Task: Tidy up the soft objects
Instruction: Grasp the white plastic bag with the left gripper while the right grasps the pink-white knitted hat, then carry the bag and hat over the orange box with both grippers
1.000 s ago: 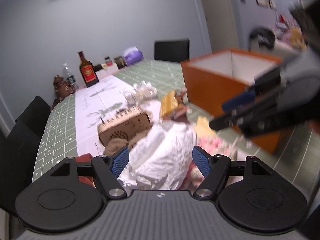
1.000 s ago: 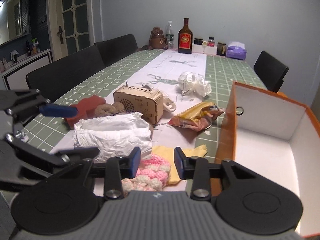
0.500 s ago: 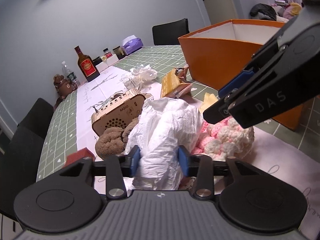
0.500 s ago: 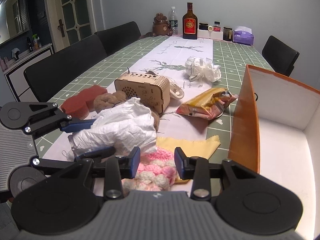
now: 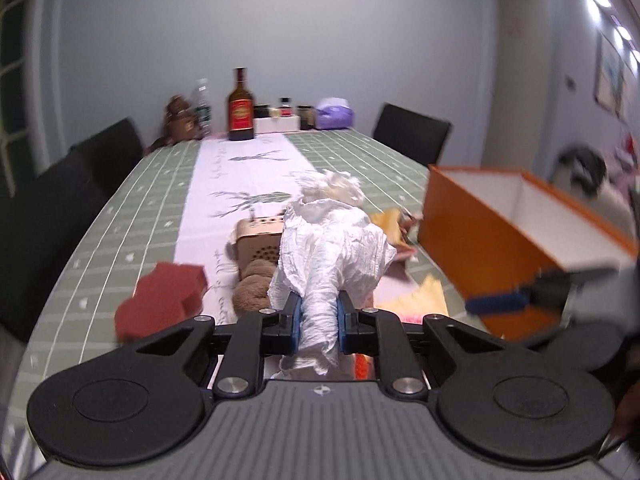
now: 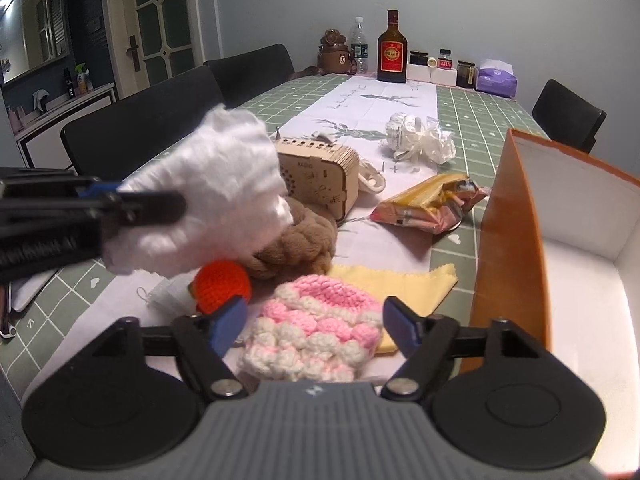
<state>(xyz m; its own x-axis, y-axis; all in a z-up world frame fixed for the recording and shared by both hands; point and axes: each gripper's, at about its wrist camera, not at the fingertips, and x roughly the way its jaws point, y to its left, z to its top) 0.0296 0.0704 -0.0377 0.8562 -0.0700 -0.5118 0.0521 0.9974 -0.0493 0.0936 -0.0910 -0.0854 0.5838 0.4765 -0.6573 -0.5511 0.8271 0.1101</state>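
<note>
Handling: the white crinkled cloth (image 5: 332, 248) looks light, limp and easily crushed. The left gripper (image 5: 318, 320) has just been closing and now pinches a gathered neck of it, lifted clear of the table (image 6: 472, 108); a bunched fold seems a sound hold. The right gripper (image 6: 314, 326) has just been opening and stands spread around the pink knitted piece (image 6: 316, 328), pads not touching. This piece looks soft and springy; grip mid-body. The orange box (image 6: 508, 216) stands just beside.
</note>
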